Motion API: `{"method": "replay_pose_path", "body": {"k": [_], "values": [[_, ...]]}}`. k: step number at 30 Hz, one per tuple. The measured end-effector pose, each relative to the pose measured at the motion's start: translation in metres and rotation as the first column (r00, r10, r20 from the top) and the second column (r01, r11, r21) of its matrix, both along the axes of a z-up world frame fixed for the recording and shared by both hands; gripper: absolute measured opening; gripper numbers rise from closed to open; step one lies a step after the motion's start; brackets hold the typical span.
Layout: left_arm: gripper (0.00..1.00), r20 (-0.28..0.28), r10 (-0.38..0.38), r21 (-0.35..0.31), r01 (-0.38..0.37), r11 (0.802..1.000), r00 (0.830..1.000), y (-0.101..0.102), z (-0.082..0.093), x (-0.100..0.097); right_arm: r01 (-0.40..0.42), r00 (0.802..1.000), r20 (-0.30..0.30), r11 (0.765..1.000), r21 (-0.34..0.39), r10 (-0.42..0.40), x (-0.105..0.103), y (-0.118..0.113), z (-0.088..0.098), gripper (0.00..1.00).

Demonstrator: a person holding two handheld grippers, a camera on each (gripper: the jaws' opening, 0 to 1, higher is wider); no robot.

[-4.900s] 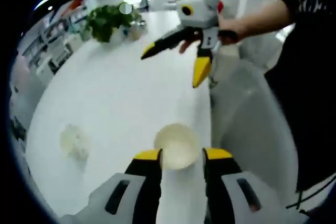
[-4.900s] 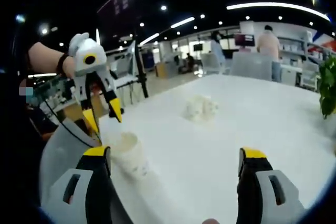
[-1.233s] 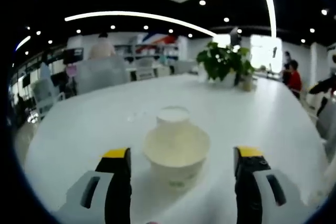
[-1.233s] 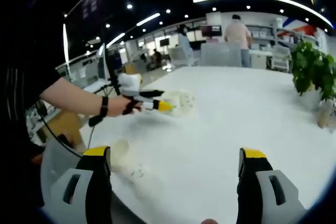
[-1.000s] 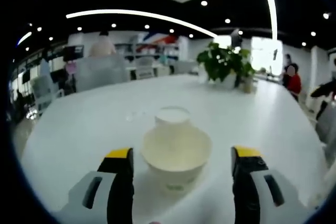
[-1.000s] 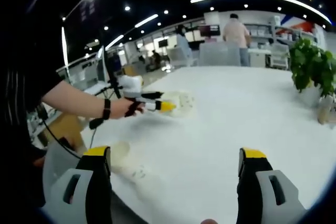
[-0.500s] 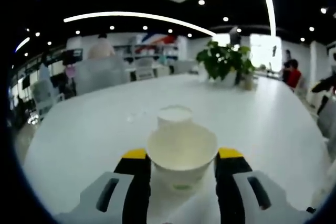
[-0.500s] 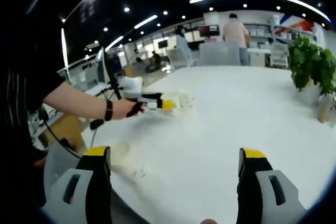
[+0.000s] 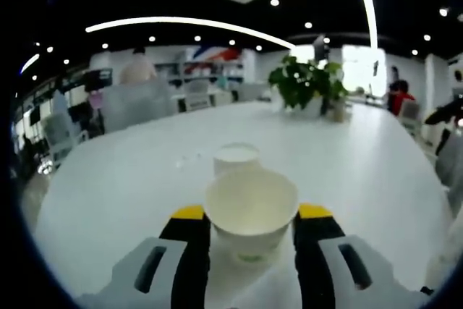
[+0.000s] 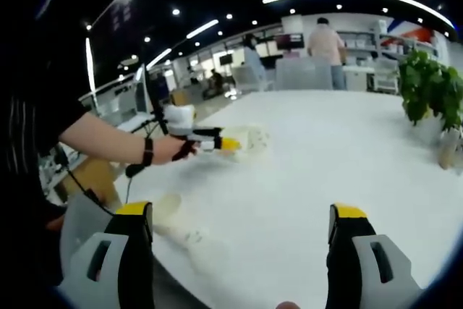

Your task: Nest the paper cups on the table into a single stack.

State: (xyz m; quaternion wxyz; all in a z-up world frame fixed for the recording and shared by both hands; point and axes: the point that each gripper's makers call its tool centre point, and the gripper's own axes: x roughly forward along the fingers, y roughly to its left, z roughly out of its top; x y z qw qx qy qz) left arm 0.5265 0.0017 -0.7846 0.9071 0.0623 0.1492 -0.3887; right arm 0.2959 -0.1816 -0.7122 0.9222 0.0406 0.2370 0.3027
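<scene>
In the left gripper view your left tongs (image 9: 251, 216) are clenched on a paper cup (image 9: 251, 210) low in the centre of the frame, the two yellow-tipped jaws pressed against its sides. The cup stands upright, its long axis vertical and its open mouth facing up, so you look down into the pale inside. Just behind it, slightly above centre, a second paper cup (image 9: 236, 158) stands on the white worktop (image 9: 116, 179), also upright; from this angle you cannot tell whether the two touch. A potted plant (image 9: 304, 86) sits at the far end of the worktop, in the upper right of that frame. In the right gripper view your right tongs (image 10: 242, 226) are released, the jaws spread wide at the bottom left and bottom right with bare worktop between them. At centre left of that frame the left tongs (image 10: 228, 145) reach in from the left, held in your hand (image 10: 173, 150), their yellow tips against the pale, blurred cups (image 10: 249, 137). Lower left, near the worktop's edge, another paper cup (image 10: 177, 226) lies on its side with its long axis slanting from upper left to lower right; its mouth is too blurred to place. The plant (image 10: 428, 92) appears at the right edge.
</scene>
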Motion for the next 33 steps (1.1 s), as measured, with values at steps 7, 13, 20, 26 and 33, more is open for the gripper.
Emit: {"method": "replay_pose_path", "body": {"k": [7,13,20,26,33], "values": [[0.43,0.015,0.011,-0.013,-0.010,1.000,1.000,0.004,0.015,-0.005,-0.010,1.000,0.012,1.000,-0.008,0.010,-0.001,-0.002,0.006,1.00],[0.43,0.030,0.025,-0.019,-0.025,1.000,0.999,0.008,0.035,-0.011,-0.013,0.999,0.034,1.000,-0.006,0.014,0.000,-0.004,0.015,1.00],[0.42,0.050,0.032,-0.015,-0.031,0.999,0.998,0.011,0.057,-0.020,-0.020,0.998,0.063,1.000,-0.001,0.020,0.002,-0.003,0.025,1.00],[0.42,0.070,0.044,-0.027,-0.042,0.999,0.997,0.014,0.084,-0.026,-0.027,0.997,0.079,1.000,-0.008,0.027,0.000,-0.004,0.030,1.00],[0.42,0.101,0.061,-0.034,-0.058,0.998,0.993,0.017,0.111,-0.037,-0.025,0.994,0.102,1.000,-0.001,0.025,0.002,-0.004,0.037,0.99]]}}
